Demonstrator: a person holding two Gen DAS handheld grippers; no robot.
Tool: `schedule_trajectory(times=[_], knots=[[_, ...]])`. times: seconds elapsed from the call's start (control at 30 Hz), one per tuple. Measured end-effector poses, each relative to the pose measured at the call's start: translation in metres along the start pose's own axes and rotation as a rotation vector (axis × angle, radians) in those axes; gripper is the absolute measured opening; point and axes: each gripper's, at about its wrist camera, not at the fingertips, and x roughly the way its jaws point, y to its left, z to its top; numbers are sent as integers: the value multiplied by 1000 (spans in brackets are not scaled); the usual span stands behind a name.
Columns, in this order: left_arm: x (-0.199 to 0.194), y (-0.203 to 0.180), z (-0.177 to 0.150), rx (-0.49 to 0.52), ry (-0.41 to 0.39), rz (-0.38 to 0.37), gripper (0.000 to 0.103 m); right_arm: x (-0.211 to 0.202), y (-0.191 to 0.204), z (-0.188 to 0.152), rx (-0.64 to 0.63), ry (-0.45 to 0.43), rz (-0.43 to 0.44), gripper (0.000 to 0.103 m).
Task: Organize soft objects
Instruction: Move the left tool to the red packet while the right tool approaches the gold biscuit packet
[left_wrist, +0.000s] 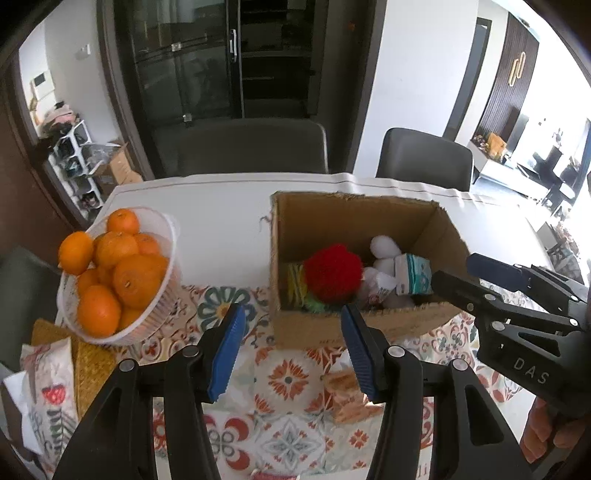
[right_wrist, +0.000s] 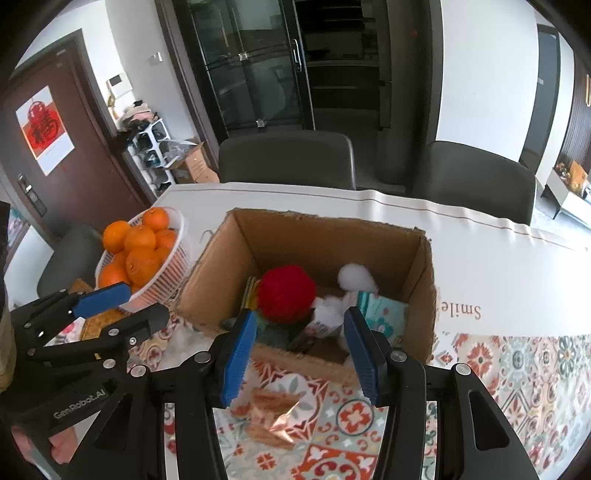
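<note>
On the tabletop (right_wrist: 480, 266) our cardboard box (right_wrist: 424, 295) already holds the soft things: a fuzzy red ball (right_wrist: 286, 293), white stuffing (right_wrist: 356, 278), a tissue pack (right_wrist: 380, 314). We judge sorting nearly done. Left gripper (left_wrist: 291, 347) and right gripper (right_wrist: 301, 354) have jaws apart, holding nothing; a crinkled wrapper (right_wrist: 275, 413) remains outside.

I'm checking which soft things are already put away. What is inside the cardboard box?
Inside the cardboard box lie a red pompom, a white plush toy, a teal-patterned packet and something yellow-green beside the pompom. Whatever lies under them is covered.
</note>
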Motion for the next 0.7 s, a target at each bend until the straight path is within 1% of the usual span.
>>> schedule_trajectory(times=[0.17, 0.27, 0.33, 0.43, 0.6, 0.7], knots=[[-6, 8, -19, -29, 18, 8, 54, -7, 10, -12, -12, -3, 9, 51], [-7, 13, -32, -68, 40, 26, 54, -8, 17, -19, -25, 1, 13, 51], [-9, 17, -43, -100, 50, 25, 54, -9, 21, -25, -37, 7, 14, 51], [-7, 24, -59, -157, 96, 54, 54, -8, 24, -33, -43, 20, 23, 51], [-1, 31, -85, -254, 160, 41, 54, 2, 27, -48, -39, 62, 26, 51], [2, 36, -101, -302, 191, 53, 54, 8, 30, -57, -37, 89, 39, 51]])
